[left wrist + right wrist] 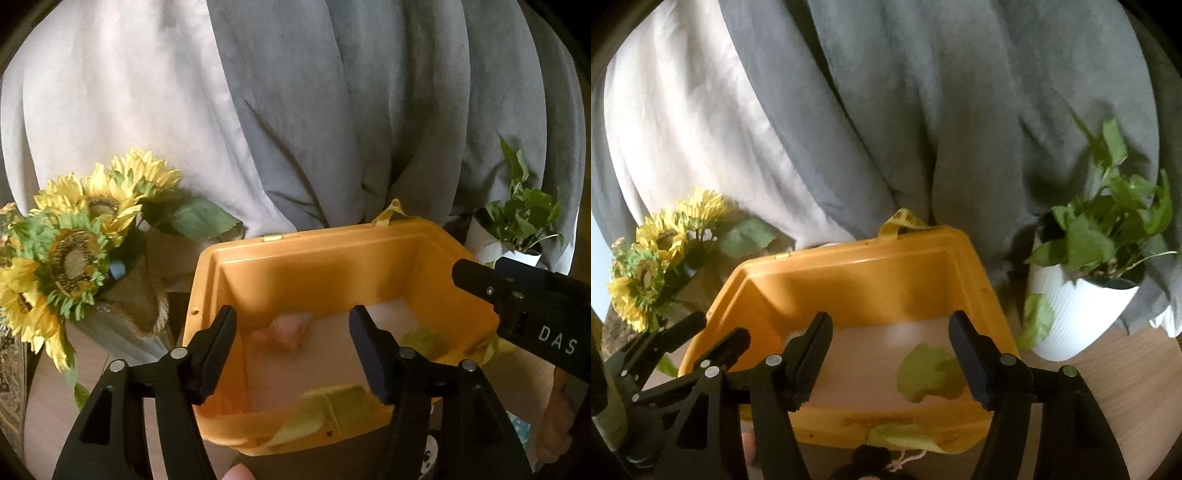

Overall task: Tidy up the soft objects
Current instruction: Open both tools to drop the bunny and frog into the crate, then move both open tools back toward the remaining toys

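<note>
An orange plastic bin (325, 266) stands in front of both grippers; it also shows in the right wrist view (849, 284). Inside it lie a pink soft object (286, 330) and a green soft object (426, 339), the green one also in the right wrist view (929, 371). My left gripper (291, 341) is open and empty above the bin's near side. My right gripper (890, 356) is open and empty over the bin; it shows in the left wrist view at the right (517, 295). A yellow-green strap (332, 410) hangs over the near rim.
Artificial sunflowers (74, 243) in a burlap-wrapped holder stand left of the bin. A white pot with a green plant (1086, 295) stands to its right on the wooden table (1137, 376). Grey and white curtains (295, 110) hang behind. A dark plush object (864, 465) lies at the near edge.
</note>
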`<action>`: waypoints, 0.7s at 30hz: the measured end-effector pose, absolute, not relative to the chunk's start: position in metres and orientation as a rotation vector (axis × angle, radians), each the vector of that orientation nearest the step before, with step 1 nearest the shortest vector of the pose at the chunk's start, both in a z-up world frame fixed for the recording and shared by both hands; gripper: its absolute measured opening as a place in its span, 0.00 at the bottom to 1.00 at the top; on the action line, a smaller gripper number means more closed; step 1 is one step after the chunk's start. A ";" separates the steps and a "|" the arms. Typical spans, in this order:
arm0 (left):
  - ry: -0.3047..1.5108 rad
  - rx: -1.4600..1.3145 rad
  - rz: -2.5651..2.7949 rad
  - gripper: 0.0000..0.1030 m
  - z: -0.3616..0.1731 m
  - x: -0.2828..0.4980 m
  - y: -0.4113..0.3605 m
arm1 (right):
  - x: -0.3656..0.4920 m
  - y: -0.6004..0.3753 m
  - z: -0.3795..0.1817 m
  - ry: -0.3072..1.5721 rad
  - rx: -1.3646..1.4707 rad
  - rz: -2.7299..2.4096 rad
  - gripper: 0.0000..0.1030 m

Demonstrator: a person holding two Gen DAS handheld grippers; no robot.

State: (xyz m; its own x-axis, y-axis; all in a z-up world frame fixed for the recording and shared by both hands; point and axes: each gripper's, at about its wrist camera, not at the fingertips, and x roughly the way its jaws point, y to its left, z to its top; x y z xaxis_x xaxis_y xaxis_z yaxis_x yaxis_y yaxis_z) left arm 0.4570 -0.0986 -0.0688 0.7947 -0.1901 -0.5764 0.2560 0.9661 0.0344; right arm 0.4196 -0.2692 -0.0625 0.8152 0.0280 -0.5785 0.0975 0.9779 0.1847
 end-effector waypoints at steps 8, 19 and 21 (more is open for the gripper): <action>0.561 0.089 -0.237 0.70 -0.050 0.426 -0.090 | 0.390 -0.267 -0.046 0.571 0.208 -0.037 0.65; 0.506 0.095 -0.248 0.70 -0.030 0.378 -0.079 | 0.345 -0.258 -0.029 0.521 0.203 -0.042 0.65; 0.501 0.096 -0.245 0.70 -0.028 0.369 -0.076 | 0.337 -0.254 -0.028 0.517 0.199 -0.039 0.65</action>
State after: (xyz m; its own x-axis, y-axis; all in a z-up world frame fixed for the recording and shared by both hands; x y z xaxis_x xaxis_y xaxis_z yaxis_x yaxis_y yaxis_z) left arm 0.3689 -0.0760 -0.0279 0.8486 -0.2085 -0.4862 0.2551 0.9664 0.0309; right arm 0.3375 -0.2544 -0.0276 0.8689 0.0128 -0.4948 0.0876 0.9799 0.1792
